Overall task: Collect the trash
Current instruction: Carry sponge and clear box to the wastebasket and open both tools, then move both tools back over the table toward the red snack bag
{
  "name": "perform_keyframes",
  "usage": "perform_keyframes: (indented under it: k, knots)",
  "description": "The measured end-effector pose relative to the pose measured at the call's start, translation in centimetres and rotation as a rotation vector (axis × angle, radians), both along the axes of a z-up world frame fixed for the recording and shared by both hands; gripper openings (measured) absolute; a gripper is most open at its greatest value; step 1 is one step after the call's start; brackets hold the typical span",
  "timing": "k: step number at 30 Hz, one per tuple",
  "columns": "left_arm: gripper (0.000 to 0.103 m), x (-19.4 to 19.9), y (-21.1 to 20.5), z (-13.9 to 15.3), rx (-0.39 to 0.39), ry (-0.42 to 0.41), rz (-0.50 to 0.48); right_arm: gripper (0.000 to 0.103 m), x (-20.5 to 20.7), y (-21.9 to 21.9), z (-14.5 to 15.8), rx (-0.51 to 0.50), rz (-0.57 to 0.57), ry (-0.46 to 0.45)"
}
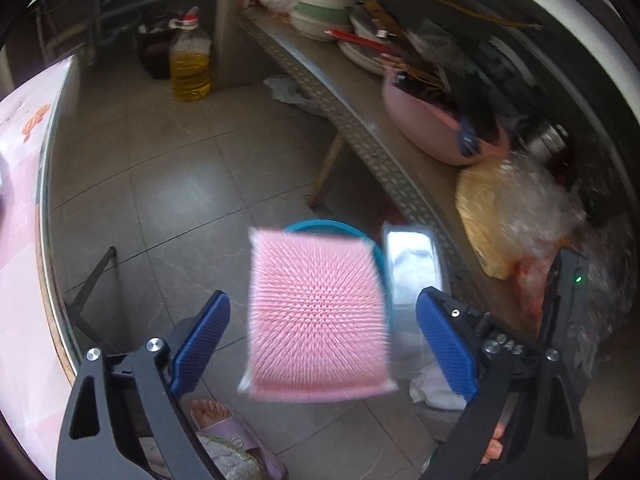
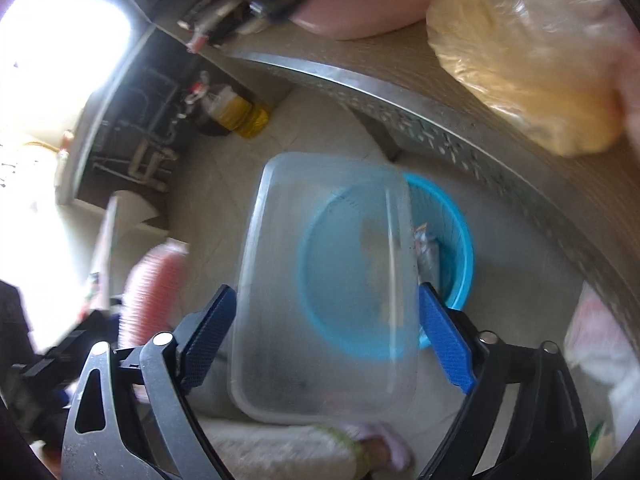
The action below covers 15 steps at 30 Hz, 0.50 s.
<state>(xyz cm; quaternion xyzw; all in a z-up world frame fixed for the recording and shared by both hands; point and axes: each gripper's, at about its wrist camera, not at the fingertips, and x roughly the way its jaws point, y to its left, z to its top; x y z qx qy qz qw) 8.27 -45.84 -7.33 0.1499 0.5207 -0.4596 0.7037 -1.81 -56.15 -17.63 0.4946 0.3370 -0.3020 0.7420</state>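
In the right wrist view, a clear plastic tub (image 2: 324, 292) fills the centre between the right gripper's (image 2: 326, 334) spread blue pads, blurred, no pad visibly pressing it. Behind it a blue basket (image 2: 452, 240) on the floor holds wrappers. In the left wrist view, the left gripper (image 1: 322, 346) gapes around a pink bristly pad (image 1: 318, 316), untouched. Both grippers point steeply downward.

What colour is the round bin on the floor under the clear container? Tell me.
The bin is bright blue, clearest in the right wrist view, behind the clear container.
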Motion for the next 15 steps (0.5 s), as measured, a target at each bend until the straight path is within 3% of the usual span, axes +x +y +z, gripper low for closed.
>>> perform_keyframes:
  k: [3,7,15]
  knots:
    - [0.092,0.3,1.0,-0.3,-0.008,0.047,0.021,0.087,0.3,-0.3,-2.8,0.030,-0.013,0.036]
    - [0.092,0.5,3.2,0.6,-0.015,0.020,0.032,0.087,-1.1,0.8,-5.0,0.064,-0.033,0.079]
    - [0.092,0.1,7.0,3.8,-0.063,-0.035,0.032,0.087,-5.1,4.0,-3.1,0.054,-0.054,0.053]
